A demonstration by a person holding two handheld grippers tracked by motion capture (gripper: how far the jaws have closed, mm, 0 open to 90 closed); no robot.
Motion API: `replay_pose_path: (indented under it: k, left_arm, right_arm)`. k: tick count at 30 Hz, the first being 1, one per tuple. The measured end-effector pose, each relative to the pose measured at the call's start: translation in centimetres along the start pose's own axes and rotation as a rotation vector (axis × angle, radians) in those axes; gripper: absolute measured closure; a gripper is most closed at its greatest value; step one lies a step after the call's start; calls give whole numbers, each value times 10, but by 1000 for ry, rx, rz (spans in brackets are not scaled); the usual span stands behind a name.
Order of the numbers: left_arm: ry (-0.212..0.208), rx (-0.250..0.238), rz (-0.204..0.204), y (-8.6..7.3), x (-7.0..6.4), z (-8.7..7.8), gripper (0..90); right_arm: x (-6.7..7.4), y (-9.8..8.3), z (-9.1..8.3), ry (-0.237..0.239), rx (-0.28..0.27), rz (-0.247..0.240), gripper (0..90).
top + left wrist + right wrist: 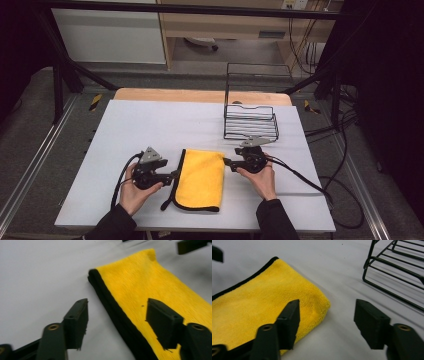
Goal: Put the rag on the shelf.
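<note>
Yellow folded cloth (201, 178) lies lengthwise between the wide, empty left gripper (176, 174) and right gripper (226, 162), each just beside one long edge.

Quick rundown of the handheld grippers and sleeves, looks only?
Both the left gripper and the right gripper are black, each topped by a grey three-cornered plate and trailing a black cable. The fingers are blocky black pads on arms with brass-coloured pivot rivets. The person wears dark sleeves.
</note>
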State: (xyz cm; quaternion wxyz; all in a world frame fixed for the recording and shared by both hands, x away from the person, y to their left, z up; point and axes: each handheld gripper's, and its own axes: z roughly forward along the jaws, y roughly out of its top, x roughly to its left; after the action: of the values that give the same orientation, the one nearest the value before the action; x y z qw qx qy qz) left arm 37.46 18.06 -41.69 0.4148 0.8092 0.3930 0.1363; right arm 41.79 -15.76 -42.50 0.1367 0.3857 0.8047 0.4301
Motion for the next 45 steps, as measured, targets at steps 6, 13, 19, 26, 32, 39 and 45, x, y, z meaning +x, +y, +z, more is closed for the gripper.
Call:
replay_pose_path:
  k: [6,13,19,26,32,39,45]
  left_arm:
    - [34,74,15,22,12,31,216]
    - [45,100,-33,33,27,64,278]
    - [27,113,-93,38,37,81,414]
    - [-8,129,-82,37,35,88,503]
    - [-27,142,-77,37,29,88,630]
    - [-44,149,-82,37,27,88,735]
    - [-37,148,-37,37,26,89,755]
  right_arm:
    - [-2,-13,-14,17,-1,31,178]
    - [-5,-27,-21,16,17,54,85]
    - [-3,-30,-20,32,31,55,92]
    - [-3,-29,-20,44,13,73,97]
    - [-2,-26,-18,50,4,92,93]
    - [-2,-20,-13,47,-12,117,75]
    - [2,-9,4,29,-5,118,64]
